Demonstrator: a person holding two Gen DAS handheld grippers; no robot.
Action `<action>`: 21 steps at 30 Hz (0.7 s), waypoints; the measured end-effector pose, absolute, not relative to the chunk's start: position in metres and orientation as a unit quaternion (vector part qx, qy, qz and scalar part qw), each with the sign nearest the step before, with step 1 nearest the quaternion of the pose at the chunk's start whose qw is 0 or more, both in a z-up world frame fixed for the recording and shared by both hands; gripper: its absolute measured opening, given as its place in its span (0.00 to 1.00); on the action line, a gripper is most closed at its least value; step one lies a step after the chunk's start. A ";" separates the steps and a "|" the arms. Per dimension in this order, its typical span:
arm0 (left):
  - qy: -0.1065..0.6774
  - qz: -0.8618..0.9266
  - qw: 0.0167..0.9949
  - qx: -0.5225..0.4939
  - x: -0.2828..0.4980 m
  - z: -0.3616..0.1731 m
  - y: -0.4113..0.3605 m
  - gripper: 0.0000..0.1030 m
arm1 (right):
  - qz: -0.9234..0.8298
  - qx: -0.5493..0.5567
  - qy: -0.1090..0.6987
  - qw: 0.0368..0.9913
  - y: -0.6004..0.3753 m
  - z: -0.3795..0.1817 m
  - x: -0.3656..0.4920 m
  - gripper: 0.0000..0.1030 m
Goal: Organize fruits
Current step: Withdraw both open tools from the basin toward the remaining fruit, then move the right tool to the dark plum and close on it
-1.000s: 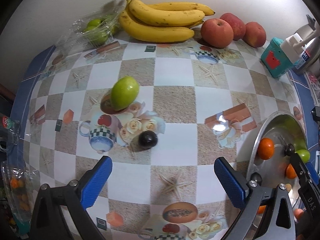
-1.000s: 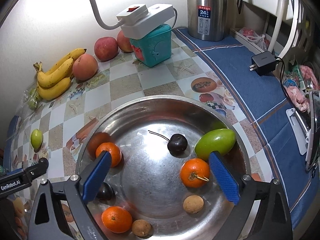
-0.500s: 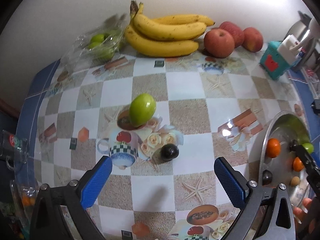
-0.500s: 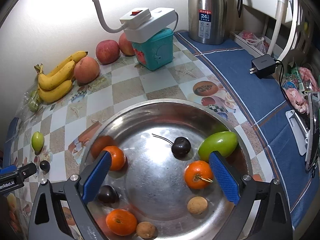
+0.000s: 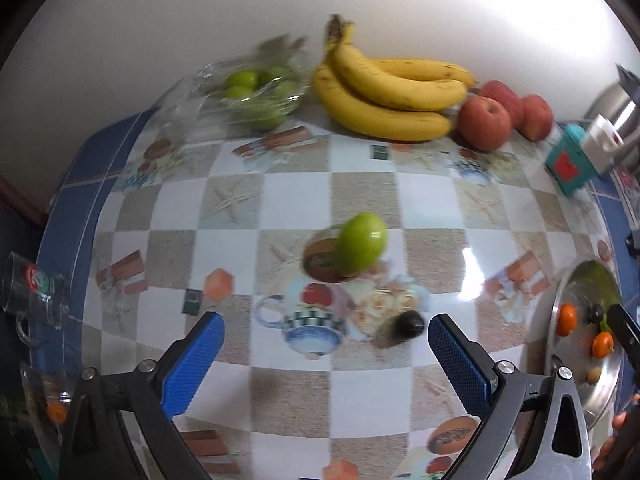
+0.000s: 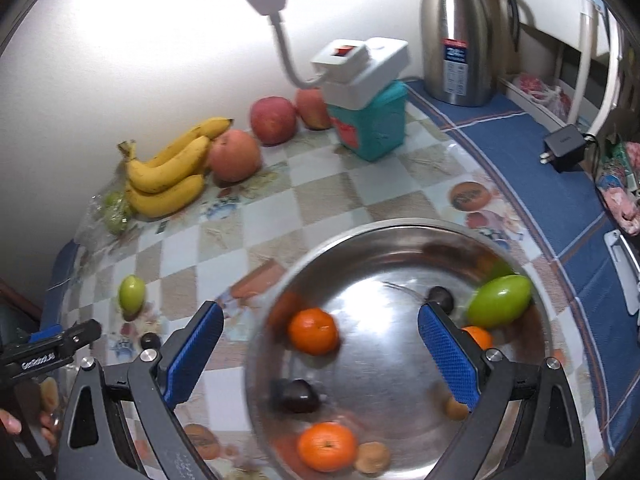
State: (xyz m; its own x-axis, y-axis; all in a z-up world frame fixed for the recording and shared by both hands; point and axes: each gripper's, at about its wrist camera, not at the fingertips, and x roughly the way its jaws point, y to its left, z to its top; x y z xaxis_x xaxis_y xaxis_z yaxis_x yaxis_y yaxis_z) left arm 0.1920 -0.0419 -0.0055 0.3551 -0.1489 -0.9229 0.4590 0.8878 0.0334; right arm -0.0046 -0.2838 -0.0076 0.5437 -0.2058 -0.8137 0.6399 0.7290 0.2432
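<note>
Green mango tilted, long axis upper-right

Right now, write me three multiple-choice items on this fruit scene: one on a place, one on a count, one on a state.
1. Where does the lone green fruit lie?
A. in the metal bowl
B. on the checked tablecloth
C. on the bananas

2. How many oranges show in the metal bowl?
A. three
B. one
C. five

3. How is the left hand-held gripper?
A. shut on the dark plum
B. shut on a banana
C. open, holding nothing

Answers:
1 B: it rests on the checked tablecloth, apart from the bananas.
2 A: three oranges are visible there.
3 C: its jaws stand wide, the dark plum untouched on the cloth.
</note>
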 end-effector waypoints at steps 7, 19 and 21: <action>0.548 -0.160 0.816 0.096 0.216 -0.010 0.003 1.00 | -0.224 0.248 0.414 0.847 -0.261 -0.007 0.017 0.95; 0.573 -0.163 0.797 0.095 0.224 -0.037 0.010 1.00 | -0.153 0.212 0.442 0.858 -0.199 -0.018 0.070 0.95; 0.579 -0.159 0.794 0.098 0.226 -0.042 0.011 1.00 | -0.146 0.206 0.446 0.859 -0.190 -0.021 0.077 0.95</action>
